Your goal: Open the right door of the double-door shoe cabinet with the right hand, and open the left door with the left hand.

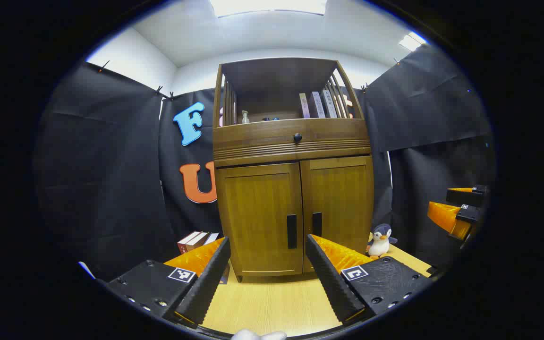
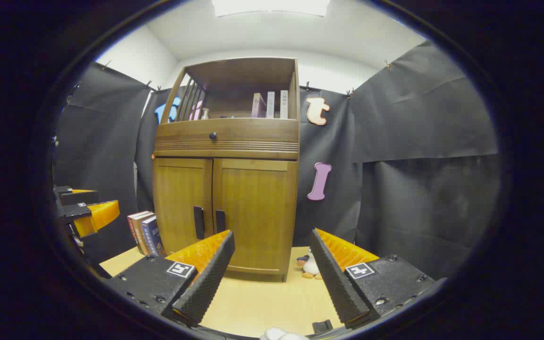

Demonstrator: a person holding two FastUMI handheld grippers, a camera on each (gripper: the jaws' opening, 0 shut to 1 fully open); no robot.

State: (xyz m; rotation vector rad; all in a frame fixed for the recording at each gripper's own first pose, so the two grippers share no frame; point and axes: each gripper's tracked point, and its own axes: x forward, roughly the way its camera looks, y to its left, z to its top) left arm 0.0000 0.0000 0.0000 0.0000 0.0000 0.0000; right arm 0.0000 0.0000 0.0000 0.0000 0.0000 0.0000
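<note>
black ribbed fingers [image 1: 210, 278], orange backs, square markers

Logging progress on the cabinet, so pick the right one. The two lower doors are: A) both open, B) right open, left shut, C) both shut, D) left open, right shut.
C: the left door and the right door both sit flush in the cabinet front, dark handles side by side at the middle seam.

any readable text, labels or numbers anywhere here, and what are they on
None can be read.
Spines of the books on the cabinet's top shelf: printing too small and blurred to read.
Spines of the books beside the cabinet: marks too blurred to read.
Square black-and-white markers on the gripper fingers: coded patterns, not words.
</note>
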